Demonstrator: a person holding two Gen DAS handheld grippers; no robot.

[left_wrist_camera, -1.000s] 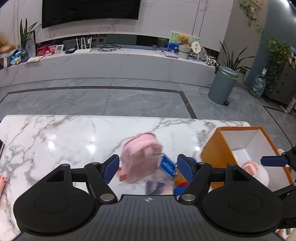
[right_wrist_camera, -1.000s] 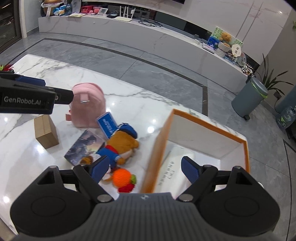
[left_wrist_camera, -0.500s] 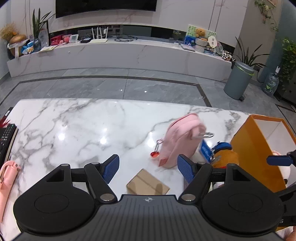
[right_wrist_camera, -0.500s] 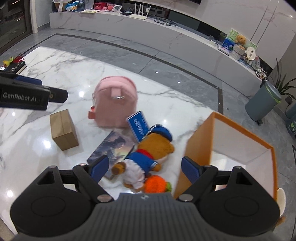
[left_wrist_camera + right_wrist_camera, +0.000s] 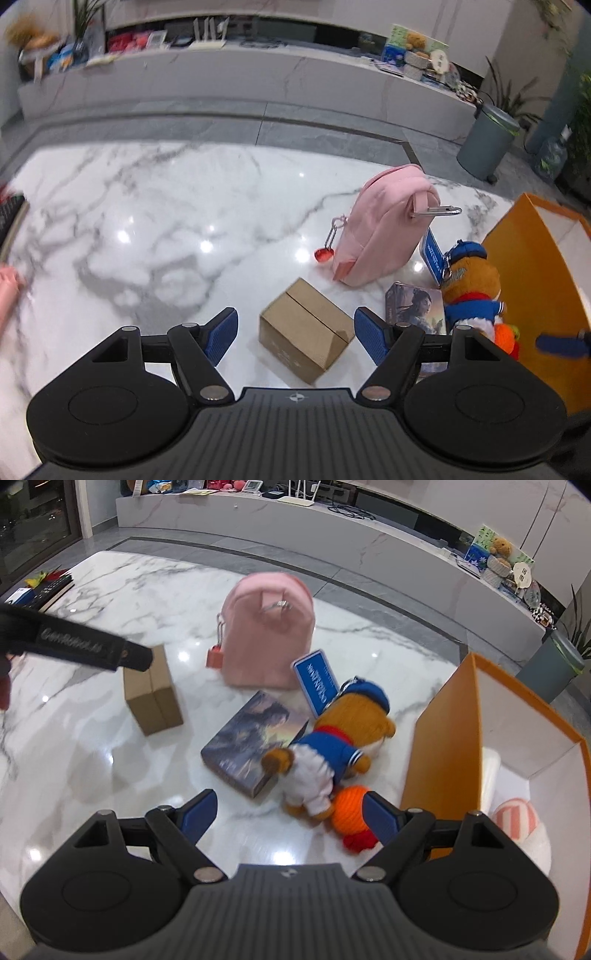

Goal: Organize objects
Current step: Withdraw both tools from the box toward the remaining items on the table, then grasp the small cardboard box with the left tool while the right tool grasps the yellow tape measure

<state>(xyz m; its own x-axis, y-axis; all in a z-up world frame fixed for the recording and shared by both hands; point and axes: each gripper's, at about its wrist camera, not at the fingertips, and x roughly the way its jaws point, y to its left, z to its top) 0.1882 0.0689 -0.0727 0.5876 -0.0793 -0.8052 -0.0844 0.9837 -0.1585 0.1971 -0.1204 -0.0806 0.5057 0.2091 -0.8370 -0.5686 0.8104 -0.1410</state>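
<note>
Both hand-held grippers have dropped closer to the tabletop [image 5: 155,221] since a second ago: the left hand-held gripper [image 5: 295,330] now frames the cardboard box [image 5: 304,336], which was out of its view then, and the right hand-held gripper [image 5: 288,814] has swung from the orange bin [image 5: 439,746] onto the plush bear [image 5: 332,749]. Both stand wide open and hold nothing; the box lies between the left one's blue pads [image 5: 221,332], not touched as far as I can tell.

The sorting looks barely begun. The orange bin holds a white item and something pink-striped [image 5: 517,818], while most things lie loose: the pink backpack [image 5: 269,638] upright, a blue card [image 5: 316,681] leaning beside it, a picture box [image 5: 255,742] flat with the bear's paw on its corner, and an orange knitted toy [image 5: 351,812] touching the bear, just beside the bin wall.

The loose items crowd together, so lifting the bear may drag the knitted toy or nudge the picture box. A dark keyboard-like object [image 5: 51,587] sits at the far edge, well apart.
</note>
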